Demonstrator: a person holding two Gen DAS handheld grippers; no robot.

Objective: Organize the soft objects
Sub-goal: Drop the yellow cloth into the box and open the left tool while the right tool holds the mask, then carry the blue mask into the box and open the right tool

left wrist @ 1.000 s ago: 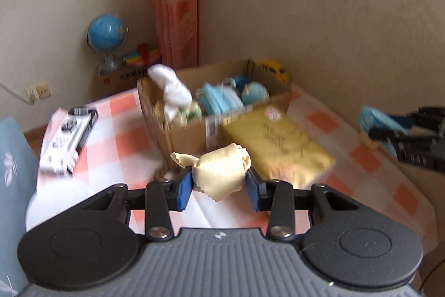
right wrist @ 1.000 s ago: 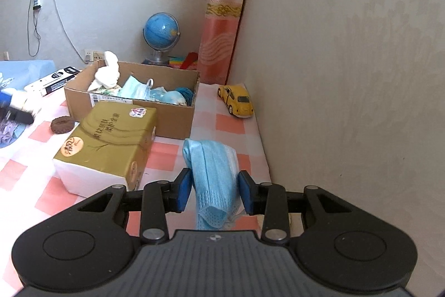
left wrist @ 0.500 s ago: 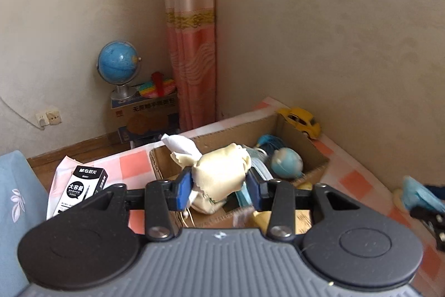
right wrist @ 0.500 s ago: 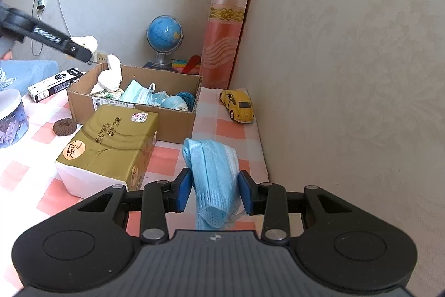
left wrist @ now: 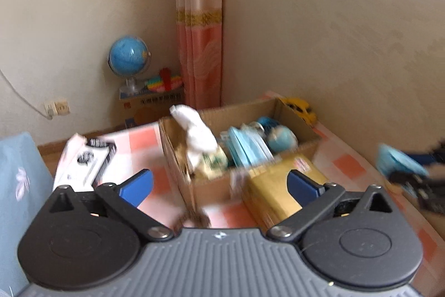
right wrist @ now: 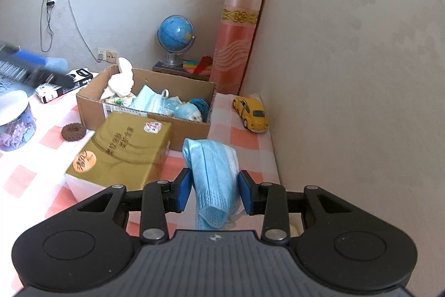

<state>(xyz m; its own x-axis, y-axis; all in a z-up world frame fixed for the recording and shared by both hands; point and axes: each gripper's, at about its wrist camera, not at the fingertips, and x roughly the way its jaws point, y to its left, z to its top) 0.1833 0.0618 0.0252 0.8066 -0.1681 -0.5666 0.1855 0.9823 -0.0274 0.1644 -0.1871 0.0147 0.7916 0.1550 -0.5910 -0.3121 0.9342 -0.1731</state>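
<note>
Blue mask [right wrist: 214,174] held tight between the right gripper's [right wrist: 214,194] fingers, above the table [right wrist: 244,135].
Left gripper [left wrist: 219,187] has its fingers spread wide with nothing in them; just ahead of them sits the cardboard box [left wrist: 294,118] with soft things inside.

Left gripper [left wrist: 219,185] sits low in its own frame, jaws spread wide, blue pads [left wrist: 136,185] well apart with nothing between them. Right gripper [right wrist: 214,192] fills the bottom of its view, jaws drawn in, pads [right wrist: 183,192] pressing both sides of a folded blue mask [right wrist: 212,171] held at centre frame.
</note>
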